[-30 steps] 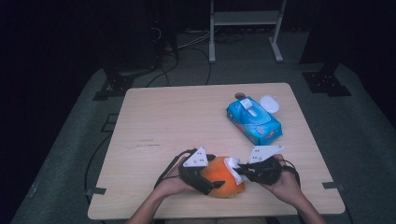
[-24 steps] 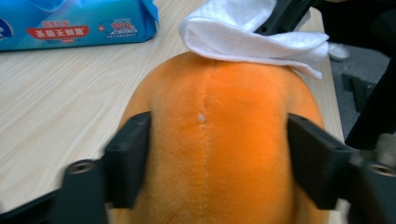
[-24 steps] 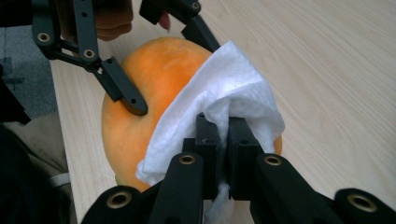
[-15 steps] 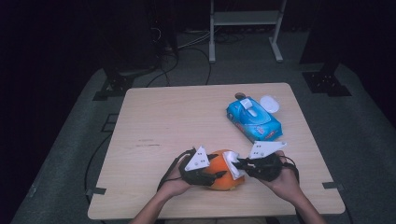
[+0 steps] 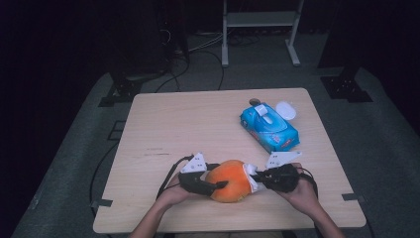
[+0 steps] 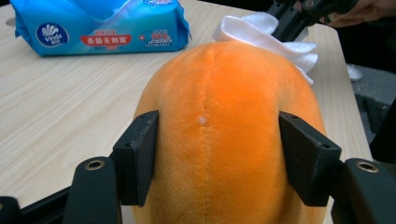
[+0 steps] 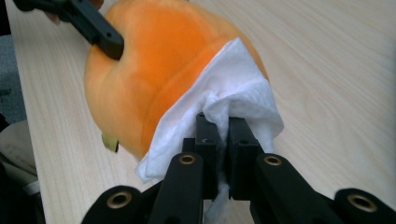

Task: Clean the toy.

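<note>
Orange plush ball rests near the table's front edge, clamped between the left gripper's pads after its jaws reopened slightly. Opposite it, the right gripper, clenched on a white tissue, presses the tissue against the ball's side.

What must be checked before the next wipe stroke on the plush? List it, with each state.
1. Left claw grips plush: ok; pads press both its sides, though the jaws have just been opening a little.
2. Right claw shut on wipe: ok; a fold is pinched between the jaws.
3. Wipe touches plush: ok; it lies against its side.
4. Plush rests on table: ok.
5. Pack out of the way: ok; it lies apart, farther back.
6. Plush clean under the wipe: cannot tell; hidden.
</note>
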`<action>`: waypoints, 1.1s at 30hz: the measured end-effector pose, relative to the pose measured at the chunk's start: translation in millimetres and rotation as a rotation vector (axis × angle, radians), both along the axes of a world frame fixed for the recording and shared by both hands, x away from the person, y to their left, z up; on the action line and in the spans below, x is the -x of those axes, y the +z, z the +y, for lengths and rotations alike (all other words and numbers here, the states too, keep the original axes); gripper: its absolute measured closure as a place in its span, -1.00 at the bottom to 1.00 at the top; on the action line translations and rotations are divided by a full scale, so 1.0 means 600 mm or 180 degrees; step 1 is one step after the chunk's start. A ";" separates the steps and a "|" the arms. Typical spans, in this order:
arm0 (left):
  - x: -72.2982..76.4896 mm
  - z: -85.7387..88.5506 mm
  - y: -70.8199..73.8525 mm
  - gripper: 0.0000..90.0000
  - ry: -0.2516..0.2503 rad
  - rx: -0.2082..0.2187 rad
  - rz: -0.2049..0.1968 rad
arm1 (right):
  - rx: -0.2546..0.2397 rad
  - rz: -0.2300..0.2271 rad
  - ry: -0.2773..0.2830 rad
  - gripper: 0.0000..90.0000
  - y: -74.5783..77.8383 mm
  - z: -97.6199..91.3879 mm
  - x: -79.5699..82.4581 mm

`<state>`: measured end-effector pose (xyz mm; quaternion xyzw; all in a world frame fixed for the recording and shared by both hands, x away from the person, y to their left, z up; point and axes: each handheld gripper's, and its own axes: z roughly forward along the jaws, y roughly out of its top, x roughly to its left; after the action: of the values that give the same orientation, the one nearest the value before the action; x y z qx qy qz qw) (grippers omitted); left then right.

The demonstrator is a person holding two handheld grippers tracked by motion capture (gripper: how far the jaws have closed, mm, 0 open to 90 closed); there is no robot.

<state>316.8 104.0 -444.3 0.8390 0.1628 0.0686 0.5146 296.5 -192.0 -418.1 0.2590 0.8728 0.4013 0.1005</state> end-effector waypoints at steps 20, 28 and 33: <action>-0.002 0.006 -0.006 -0.25 -0.0074 0.0033 0.0034 | -0.0058 0.0052 0.0072 0.87 0.001 0.007 0.000; 0.025 -0.022 0.001 -0.31 -0.0335 -0.0153 -0.0308 | -0.0169 -0.0068 0.0050 0.87 0.019 0.016 -0.002; 0.013 -0.012 -0.003 -0.29 -0.0251 -0.0093 -0.0146 | -0.0125 -0.0021 0.0006 0.87 0.008 0.012 -0.009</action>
<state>308.9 96.9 -446.1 0.8505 0.1168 0.0698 0.5081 301.8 -184.8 -413.3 0.2588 0.8647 0.4193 0.0979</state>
